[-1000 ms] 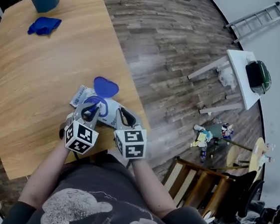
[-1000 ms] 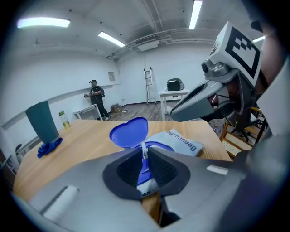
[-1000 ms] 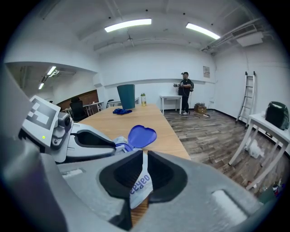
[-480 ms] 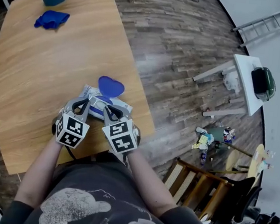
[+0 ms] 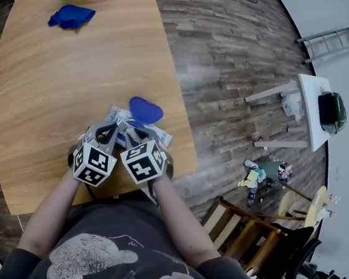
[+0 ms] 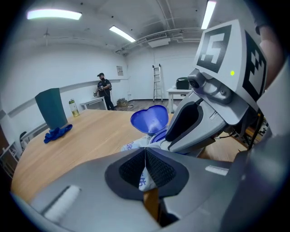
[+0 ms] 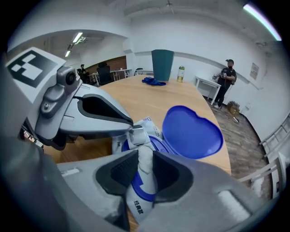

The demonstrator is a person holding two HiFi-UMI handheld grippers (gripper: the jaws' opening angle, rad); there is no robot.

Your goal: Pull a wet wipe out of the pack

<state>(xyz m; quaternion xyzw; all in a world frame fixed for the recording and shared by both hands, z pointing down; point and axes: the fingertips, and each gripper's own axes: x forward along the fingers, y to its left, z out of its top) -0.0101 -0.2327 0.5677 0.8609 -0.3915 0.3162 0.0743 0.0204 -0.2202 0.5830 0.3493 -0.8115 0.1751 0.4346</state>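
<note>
A white wet wipe (image 7: 142,170) sticks up as a crumpled tuft from the round blue opening of a white soft plastic pack with blue print (image 5: 160,136), which lies near the front edge of a light wooden table (image 5: 56,78), just before the person. The pack's blue heart-shaped lid (image 5: 145,110) stands flipped open on its far side. The left gripper (image 6: 145,149) is clenched on a thin fold of the pack's film, its jaws pressed together. The right gripper (image 7: 145,153) points steeply down over the opening. Its jaws have just been opening and stand apart, with the tuft between its pads.
</note>
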